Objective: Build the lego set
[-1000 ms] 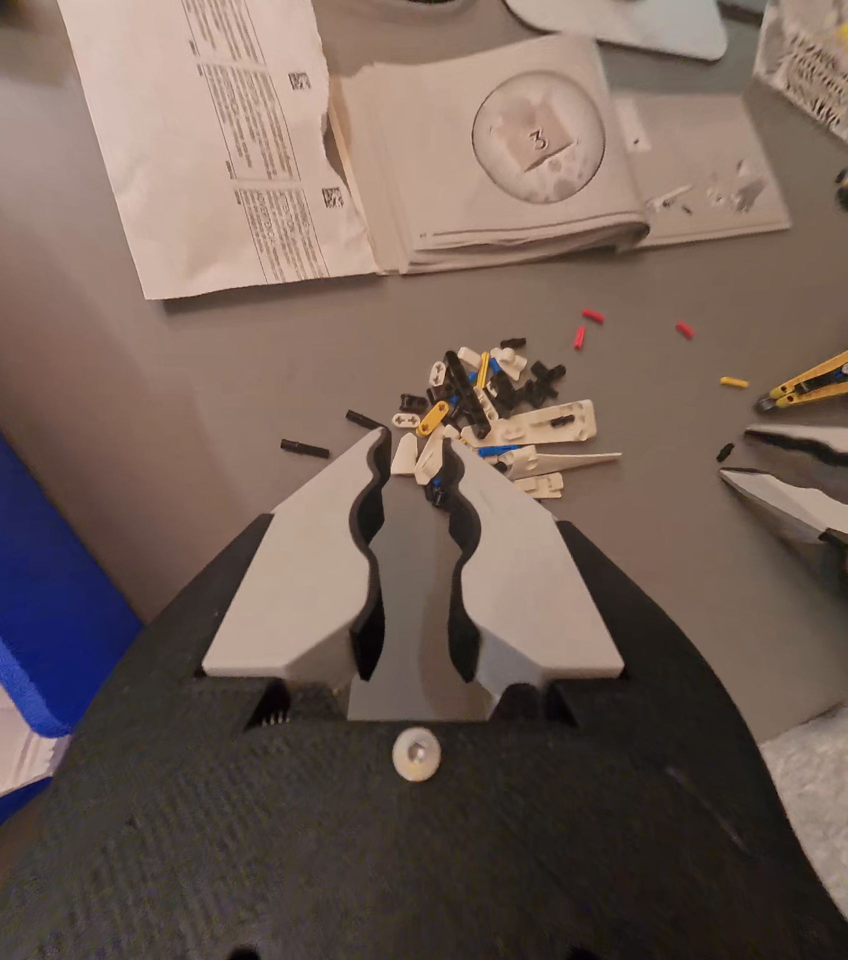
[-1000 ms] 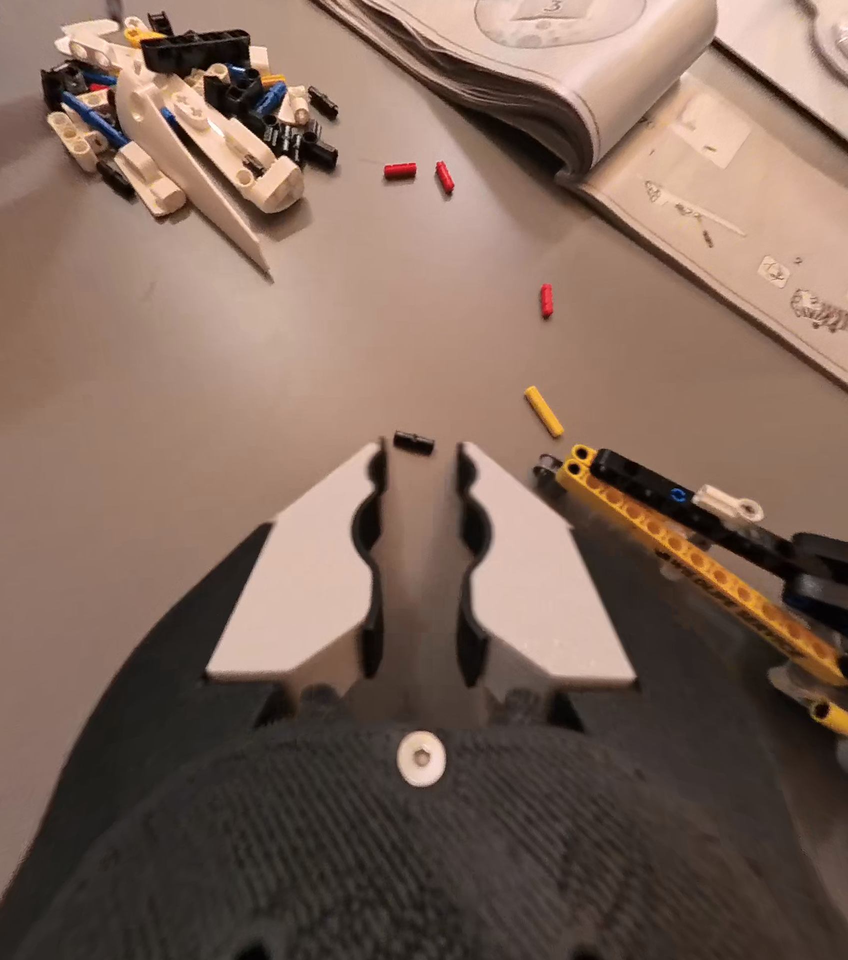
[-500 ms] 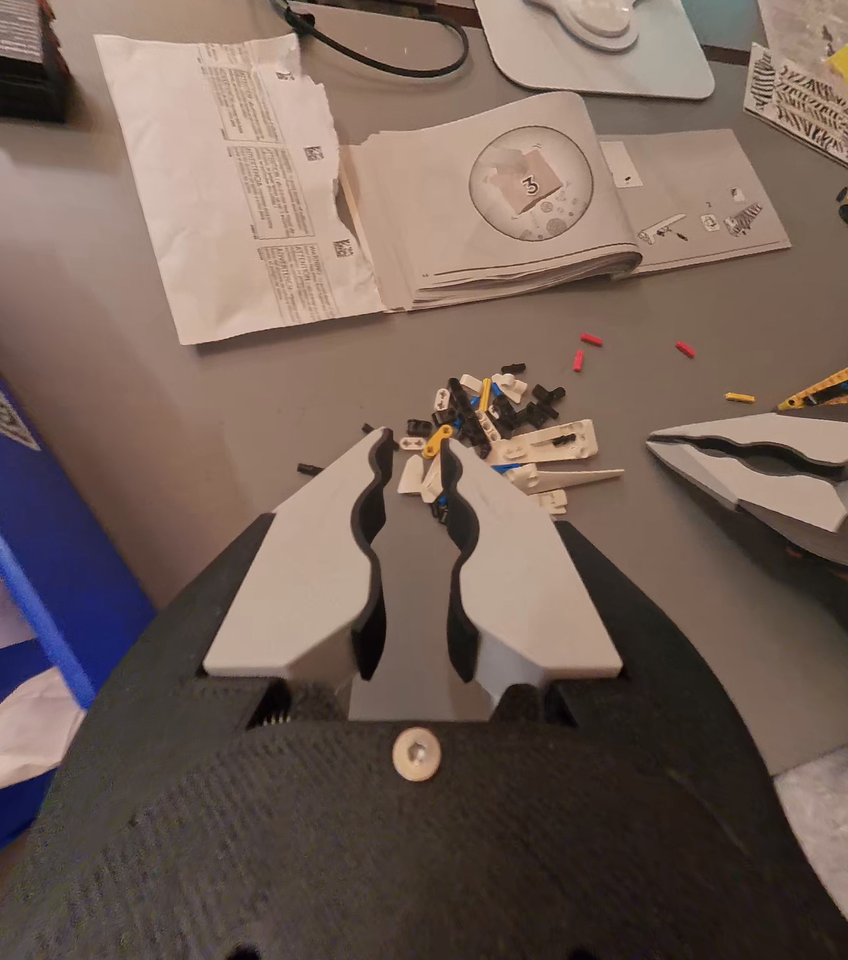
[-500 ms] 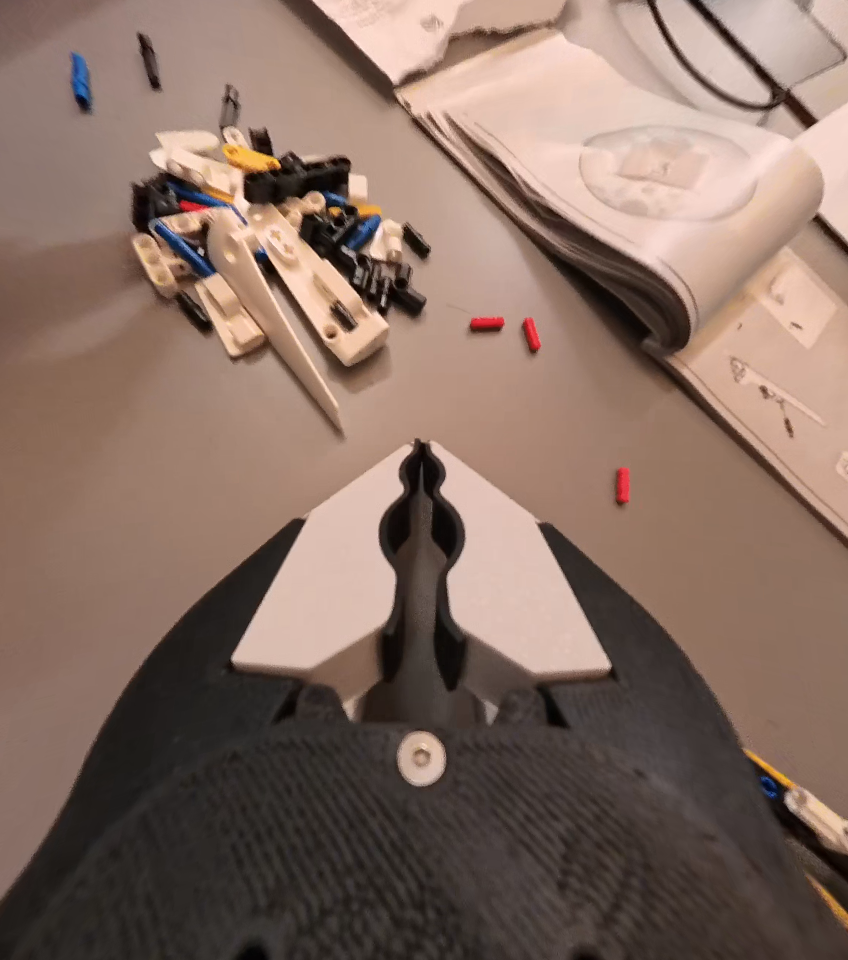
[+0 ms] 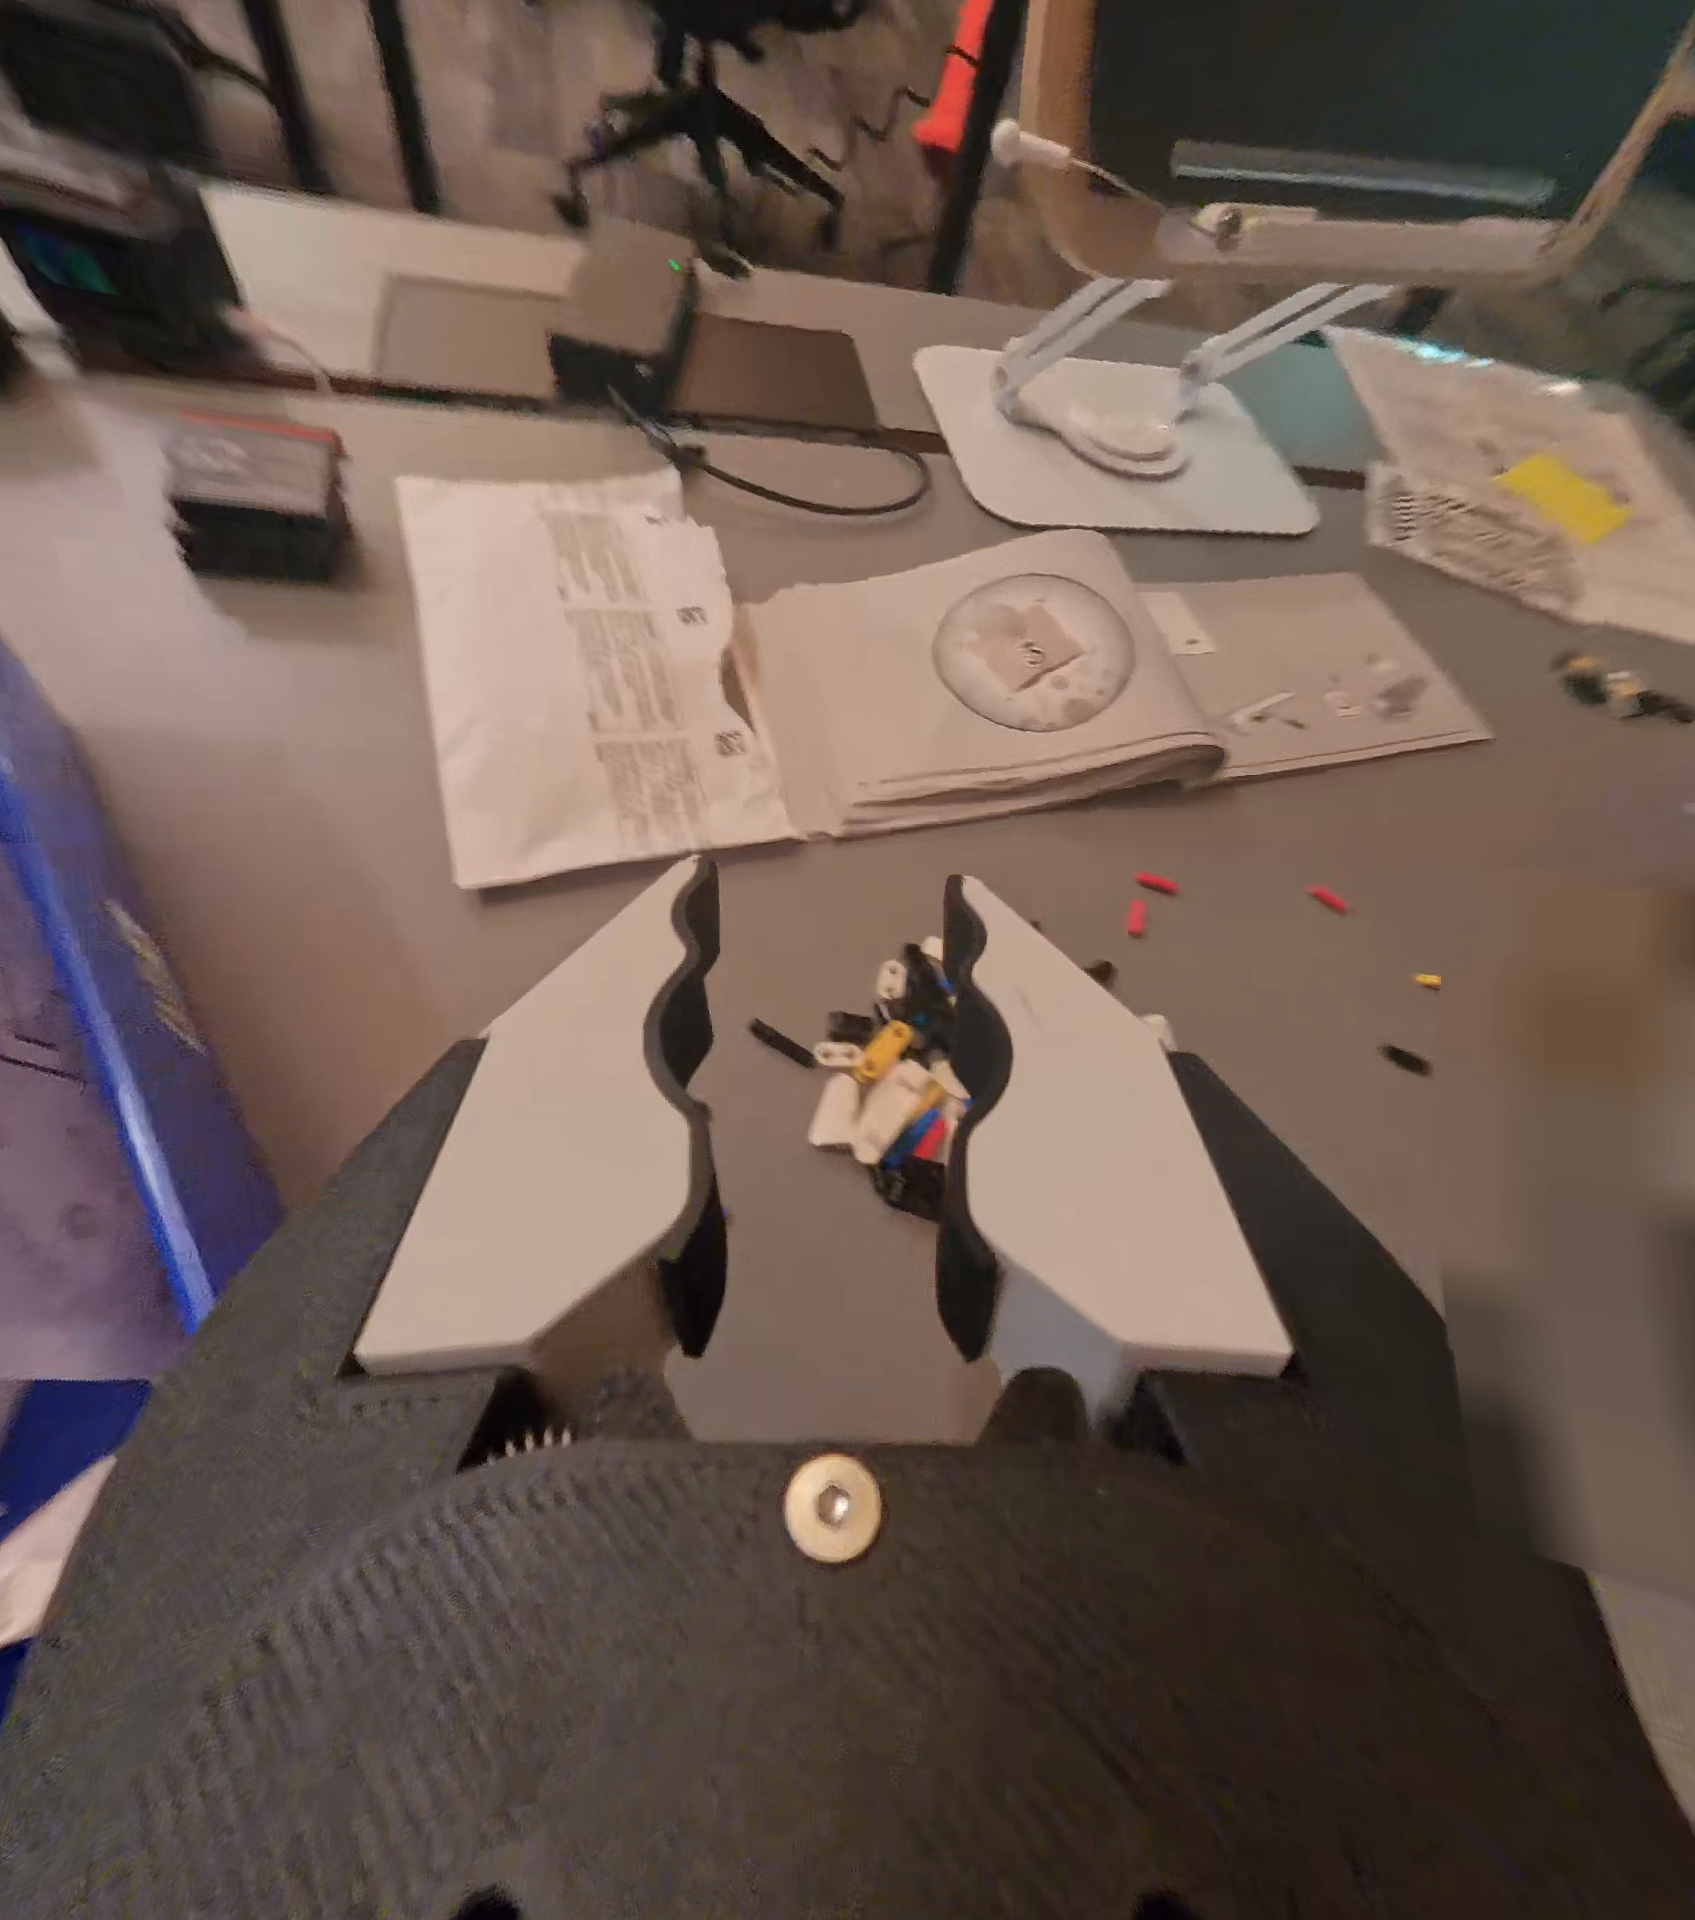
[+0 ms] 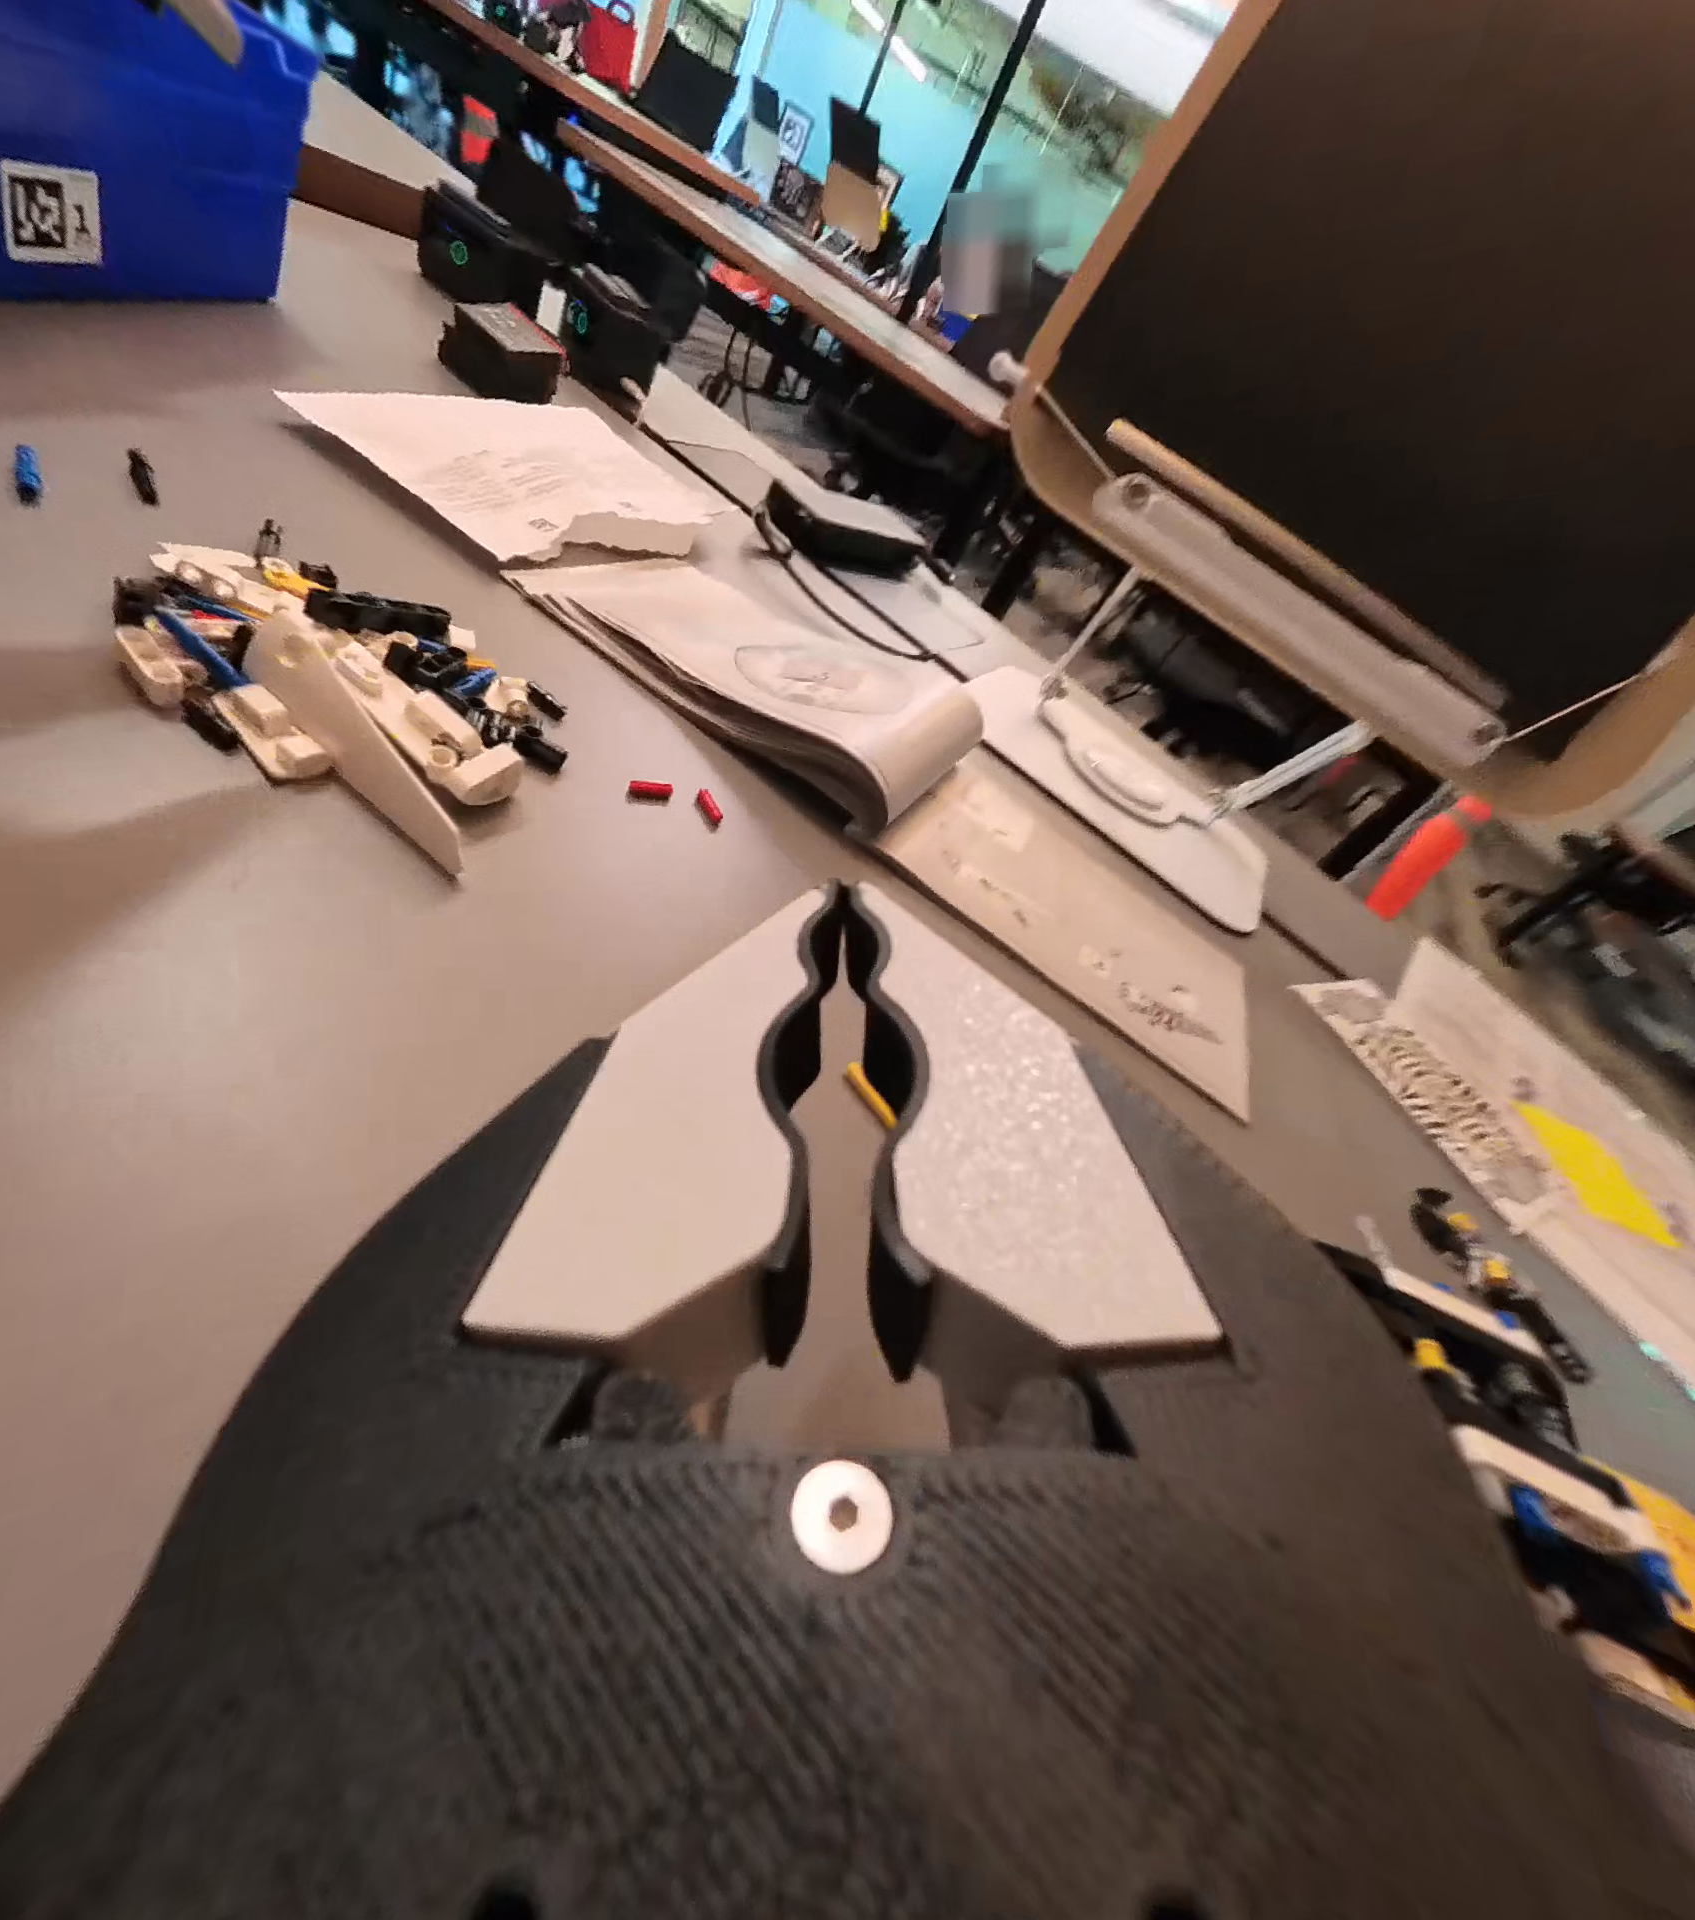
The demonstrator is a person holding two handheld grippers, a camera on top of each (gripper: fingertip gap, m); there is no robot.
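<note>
Left gripper (image 5: 830,914): jaws spread wide, holding nothing, raised above the grey table (image 5: 230,831). Seen between its fingers is the parts pile (image 5: 890,1081): a loose heap of small white, black, blue and yellow pieces. Right gripper (image 6: 841,902): tips pressed together; whether anything is pinched cannot be told. The pile (image 6: 323,675) lies ahead to its left, with a long white tapered panel at its near edge. The open booklet (image 6: 801,707) lies beyond. A partly built yellow-and-black assembly (image 6: 1643,1579) sits at its right.

Both wrist views overlook the brick pile (image 5: 890,1081) (image 6: 323,675).
</note>
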